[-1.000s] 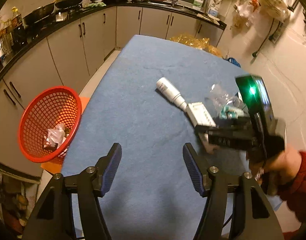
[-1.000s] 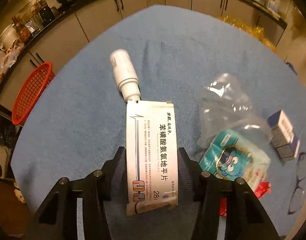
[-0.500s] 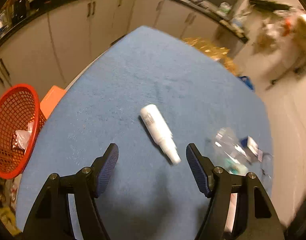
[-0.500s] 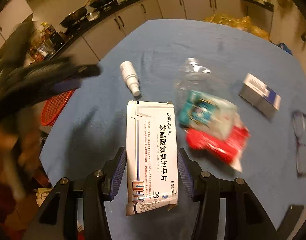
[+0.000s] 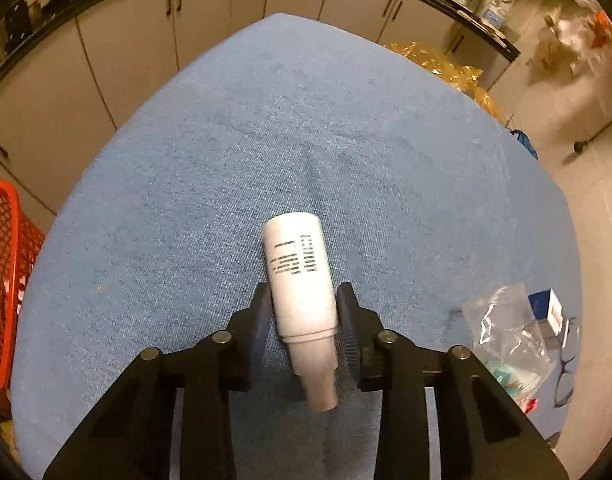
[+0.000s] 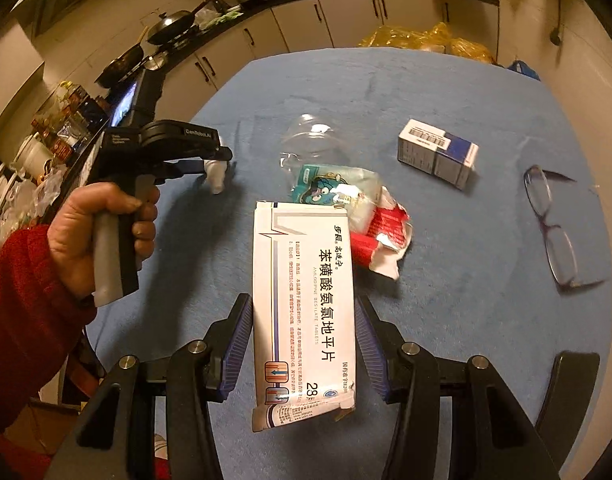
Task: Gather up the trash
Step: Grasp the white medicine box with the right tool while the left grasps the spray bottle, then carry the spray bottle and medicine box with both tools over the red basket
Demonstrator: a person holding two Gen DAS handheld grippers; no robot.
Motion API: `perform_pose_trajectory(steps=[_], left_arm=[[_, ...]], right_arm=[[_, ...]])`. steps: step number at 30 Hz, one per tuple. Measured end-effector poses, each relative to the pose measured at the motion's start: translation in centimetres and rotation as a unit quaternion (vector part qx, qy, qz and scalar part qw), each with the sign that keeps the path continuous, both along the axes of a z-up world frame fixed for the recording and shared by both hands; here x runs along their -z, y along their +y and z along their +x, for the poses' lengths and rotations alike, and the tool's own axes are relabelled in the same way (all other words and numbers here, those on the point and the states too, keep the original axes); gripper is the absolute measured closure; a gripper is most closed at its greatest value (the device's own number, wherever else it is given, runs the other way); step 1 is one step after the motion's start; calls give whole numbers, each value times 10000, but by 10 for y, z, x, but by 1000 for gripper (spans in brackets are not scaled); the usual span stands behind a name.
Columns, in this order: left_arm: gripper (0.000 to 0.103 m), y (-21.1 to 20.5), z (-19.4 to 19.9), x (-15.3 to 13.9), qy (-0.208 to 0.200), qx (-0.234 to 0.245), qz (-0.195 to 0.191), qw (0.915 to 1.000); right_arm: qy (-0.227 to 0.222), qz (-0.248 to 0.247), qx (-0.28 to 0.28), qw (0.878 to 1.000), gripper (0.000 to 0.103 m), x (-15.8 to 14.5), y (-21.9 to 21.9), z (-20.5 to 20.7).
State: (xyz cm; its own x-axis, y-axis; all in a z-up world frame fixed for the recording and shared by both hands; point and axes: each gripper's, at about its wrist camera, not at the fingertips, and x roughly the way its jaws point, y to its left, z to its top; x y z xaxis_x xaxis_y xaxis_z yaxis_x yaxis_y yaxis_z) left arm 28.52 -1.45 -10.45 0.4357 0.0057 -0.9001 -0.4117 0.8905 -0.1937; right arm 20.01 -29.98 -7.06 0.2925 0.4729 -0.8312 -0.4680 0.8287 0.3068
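A white plastic bottle (image 5: 296, 268) lies on the blue-clothed table (image 5: 266, 140), nozzle toward the left wrist camera. My left gripper (image 5: 304, 300) straddles its lower body; the jaws are closing and both pads look pressed to its sides. From the right wrist view the same left gripper (image 6: 222, 158) sits over the bottle (image 6: 217, 176), held by a hand in a red sleeve. My right gripper (image 6: 304, 308) is shut on a flattened white medicine box (image 6: 306, 288), carried above the table.
A red mesh basket (image 5: 6, 280) stands off the table's left edge. On the cloth lie a clear plastic bag (image 6: 309, 140), a teal wrapper (image 6: 329, 188), a torn red wrapper (image 6: 381, 236), a blue-and-white box (image 6: 437, 152) and glasses (image 6: 553, 224). Yellow bags (image 5: 437, 60) sit beyond the far edge.
My left gripper moved from the near table edge onto the white bottle and its jaws narrowed around it. My right gripper drew back with the medicine box still in it.
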Motion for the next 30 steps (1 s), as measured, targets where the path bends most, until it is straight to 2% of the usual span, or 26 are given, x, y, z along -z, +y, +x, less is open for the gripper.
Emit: perform_pose_trajectory(steps=[7, 13, 19, 30], left_arm=[[74, -6, -33, -4, -113, 445, 228, 9987], [74, -17, -89, -21, -466, 842, 675, 9931], [74, -22, -140, -42, -752, 1088, 868, 9874], [74, 4, -175, -68, -918, 1133, 1040, 9838]], right_arm=[[-16, 49, 29, 10000, 48, -4, 8, 1], [-66, 3, 51, 10000, 47, -4, 29, -4], [-110, -68, 62, 9999, 47, -3, 51, -10], [-198, 36, -97, 9997, 47, -14, 99, -15]])
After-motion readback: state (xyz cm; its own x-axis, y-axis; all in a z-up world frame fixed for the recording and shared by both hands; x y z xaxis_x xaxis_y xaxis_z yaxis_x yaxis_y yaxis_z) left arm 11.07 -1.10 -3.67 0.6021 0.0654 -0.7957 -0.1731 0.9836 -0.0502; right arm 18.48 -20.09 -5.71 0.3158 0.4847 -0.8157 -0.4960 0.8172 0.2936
